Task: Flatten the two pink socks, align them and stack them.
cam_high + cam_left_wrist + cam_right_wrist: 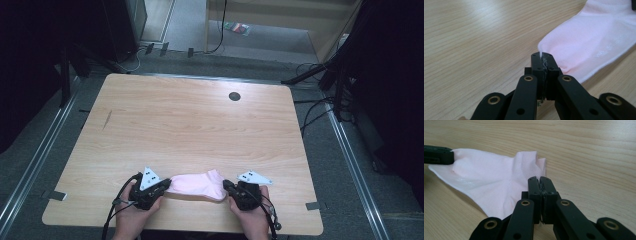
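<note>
My left hand-held gripper [543,58] pinches one end of soft pink cotton sock [197,183]; right hand-held gripper [541,184] pinches other end. Sock lies near front edge of pale wooden desk [190,125]. Pull gently apart, keep sock flat, lift both ends together.

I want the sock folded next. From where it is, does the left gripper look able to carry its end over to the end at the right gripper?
Probably yes. The left gripper is shut on one end of the pink sock, the right gripper pinches the other, and the wooden table between them is bare.
</note>
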{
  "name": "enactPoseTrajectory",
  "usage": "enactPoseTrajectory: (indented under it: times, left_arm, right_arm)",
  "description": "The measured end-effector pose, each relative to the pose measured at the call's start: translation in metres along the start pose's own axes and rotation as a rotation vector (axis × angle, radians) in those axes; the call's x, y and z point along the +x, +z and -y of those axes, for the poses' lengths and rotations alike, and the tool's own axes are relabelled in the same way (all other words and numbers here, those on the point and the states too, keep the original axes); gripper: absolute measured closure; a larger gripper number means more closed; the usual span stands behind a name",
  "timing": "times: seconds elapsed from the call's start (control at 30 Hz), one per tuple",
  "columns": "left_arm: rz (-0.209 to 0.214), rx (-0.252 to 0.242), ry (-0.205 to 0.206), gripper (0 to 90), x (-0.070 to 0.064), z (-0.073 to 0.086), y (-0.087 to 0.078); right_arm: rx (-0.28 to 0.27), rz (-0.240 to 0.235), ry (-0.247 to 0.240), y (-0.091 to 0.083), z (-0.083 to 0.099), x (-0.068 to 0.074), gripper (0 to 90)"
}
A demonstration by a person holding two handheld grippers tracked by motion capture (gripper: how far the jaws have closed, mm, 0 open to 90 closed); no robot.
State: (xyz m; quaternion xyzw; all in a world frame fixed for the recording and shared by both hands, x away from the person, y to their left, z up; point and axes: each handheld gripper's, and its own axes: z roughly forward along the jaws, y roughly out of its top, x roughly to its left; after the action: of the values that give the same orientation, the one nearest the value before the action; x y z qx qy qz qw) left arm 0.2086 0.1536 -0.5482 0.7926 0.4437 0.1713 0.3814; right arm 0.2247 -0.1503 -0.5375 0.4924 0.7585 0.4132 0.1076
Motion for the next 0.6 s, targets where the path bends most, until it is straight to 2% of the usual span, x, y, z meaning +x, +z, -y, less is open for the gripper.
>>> enactPoseTrajectory:
  times: [0.1,0.13,0.17,0.2,0.23,0.27,0.33,0.4,0.47,0.5,0.53,0.6]
  left_arm:
    - [-0.006,0.001,0.006,88.7,-0.001,0.001,0.001]
    - [-0.006,-0.008,0.004,84.7,-0.001,0.001,0.0]
    - [-0.01,-0.023,-0.011,75.0,0.0,0.0,-0.001]
    - [-0.008,-0.049,-0.045,62.1,0.001,-0.001,-0.004]
    - [0.001,-0.081,-0.064,53.7,0.002,-0.002,-0.008]
    - [0.01,-0.11,-0.077,49.2,0.002,-0.003,-0.012]
    - [0.024,-0.157,-0.083,48.7,0.001,-0.005,-0.017]
    - [0.051,-0.187,-0.054,54.3,-0.003,-0.006,-0.019]
    - [0.103,-0.157,0.002,62.3,-0.009,-0.007,-0.014]
    - [0.109,-0.138,0.018,64.3,-0.011,-0.006,-0.011]
    - [0.102,-0.098,0.035,65.2,-0.013,-0.005,-0.006]
    - [0.078,-0.053,0.049,65.3,-0.013,-0.002,0.001]
  right_arm:
    - [0.003,-0.004,-0.004,0.001,0.001,-0.001,88.0]
    - [0.005,-0.005,-0.003,0.001,0.001,-0.001,86.7]
    - [0.01,-0.009,-0.002,0.001,0.001,-0.001,83.3]
    - [0.011,-0.017,-0.006,0.001,0.001,-0.002,78.2]
    - [-0.006,-0.016,-0.006,-0.001,0.0,-0.003,72.4]
    - [-0.026,-0.011,-0.005,-0.003,0.0,-0.003,67.3]
    - [-0.06,-0.004,0.013,-0.01,-0.003,-0.004,64.4]
    - [-0.096,-0.004,0.017,-0.014,-0.004,-0.004,67.3]
    - [-0.111,-0.031,0.01,-0.014,-0.004,0.001,72.8]
    - [-0.094,-0.047,-0.002,-0.013,-0.004,0.005,74.3]
    - [-0.082,-0.059,-0.019,-0.01,-0.003,0.008,75.3]
    - [-0.044,-0.062,-0.064,-0.001,0.0,0.016,76.1]
